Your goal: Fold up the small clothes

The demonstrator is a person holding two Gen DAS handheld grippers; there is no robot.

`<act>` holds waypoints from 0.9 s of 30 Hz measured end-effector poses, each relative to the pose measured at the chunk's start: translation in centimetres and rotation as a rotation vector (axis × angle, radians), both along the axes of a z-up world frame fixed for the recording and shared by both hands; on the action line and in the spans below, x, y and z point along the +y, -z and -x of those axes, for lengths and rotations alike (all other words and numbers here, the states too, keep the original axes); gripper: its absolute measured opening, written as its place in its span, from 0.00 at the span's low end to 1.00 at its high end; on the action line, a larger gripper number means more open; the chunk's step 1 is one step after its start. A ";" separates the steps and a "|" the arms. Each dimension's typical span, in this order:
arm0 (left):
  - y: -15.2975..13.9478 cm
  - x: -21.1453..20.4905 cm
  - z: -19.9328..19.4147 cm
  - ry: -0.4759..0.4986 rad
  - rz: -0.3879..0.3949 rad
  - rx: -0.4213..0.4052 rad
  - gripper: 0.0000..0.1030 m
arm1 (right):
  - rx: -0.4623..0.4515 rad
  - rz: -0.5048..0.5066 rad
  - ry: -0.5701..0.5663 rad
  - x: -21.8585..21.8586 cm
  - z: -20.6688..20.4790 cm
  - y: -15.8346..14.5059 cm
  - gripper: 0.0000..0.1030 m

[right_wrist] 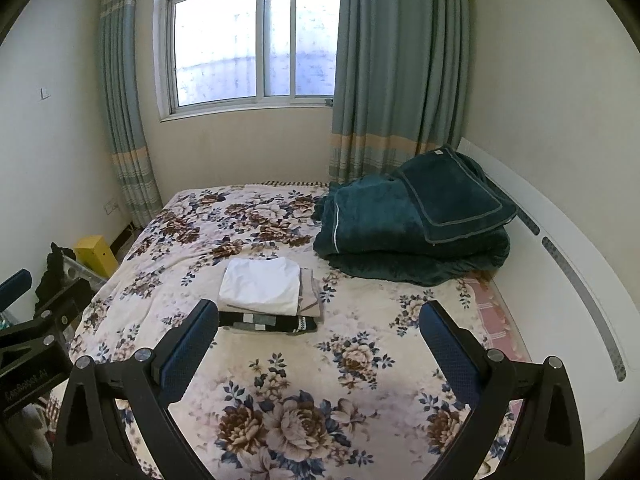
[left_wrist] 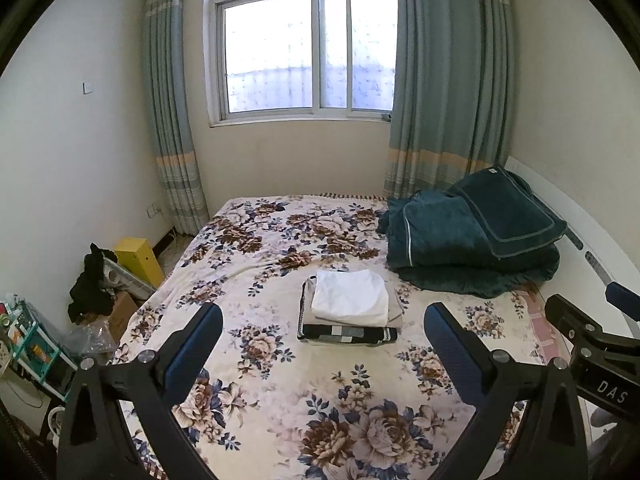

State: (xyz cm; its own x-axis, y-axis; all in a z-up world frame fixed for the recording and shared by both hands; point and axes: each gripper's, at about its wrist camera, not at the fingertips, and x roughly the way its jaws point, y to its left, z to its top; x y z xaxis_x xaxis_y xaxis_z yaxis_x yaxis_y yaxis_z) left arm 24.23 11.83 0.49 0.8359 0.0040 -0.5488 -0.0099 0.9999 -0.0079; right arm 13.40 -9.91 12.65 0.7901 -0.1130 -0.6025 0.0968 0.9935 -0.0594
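Ahead: neat stack of folded clothes, white cotton top layer [left_wrist: 350, 298], on floral bedspread [left_wrist: 280, 380]; centred before left gripper [left_wrist: 323, 330], left of right gripper [right_wrist: 319, 326]. Both jaws spread, empty.

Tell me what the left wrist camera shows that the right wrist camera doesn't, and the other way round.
Only the left wrist view shows the teal shelf rack and the cardboard box on the floor left of the bed, plus the right gripper at its right edge.

Only the right wrist view shows the full sweep of the white headboard, plus the left gripper at its left edge.

Both show the folded stack with the white garment on top, the green blanket, the floral bedspread, the yellow box and the window.
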 end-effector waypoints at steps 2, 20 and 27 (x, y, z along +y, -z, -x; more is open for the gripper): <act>-0.3 -0.1 0.2 -0.003 0.002 -0.002 1.00 | 0.001 0.004 -0.005 0.1 0.0 -0.2 1.00; -0.9 0.2 1.0 -0.014 0.021 -0.007 1.00 | -0.007 -0.006 -0.029 0.1 -1.3 -1.0 1.00; -0.9 0.3 1.0 -0.014 0.018 -0.009 1.00 | -0.009 -0.004 -0.029 0.2 -1.2 -1.1 1.00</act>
State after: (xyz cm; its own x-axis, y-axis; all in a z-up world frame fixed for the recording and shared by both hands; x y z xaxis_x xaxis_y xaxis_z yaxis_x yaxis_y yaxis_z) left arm 23.22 12.12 1.36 0.8407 0.0063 -0.5414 -0.0240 0.9994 -0.0256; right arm 14.61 -9.70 13.70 0.7982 -0.0876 -0.5959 0.0682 0.9961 -0.0551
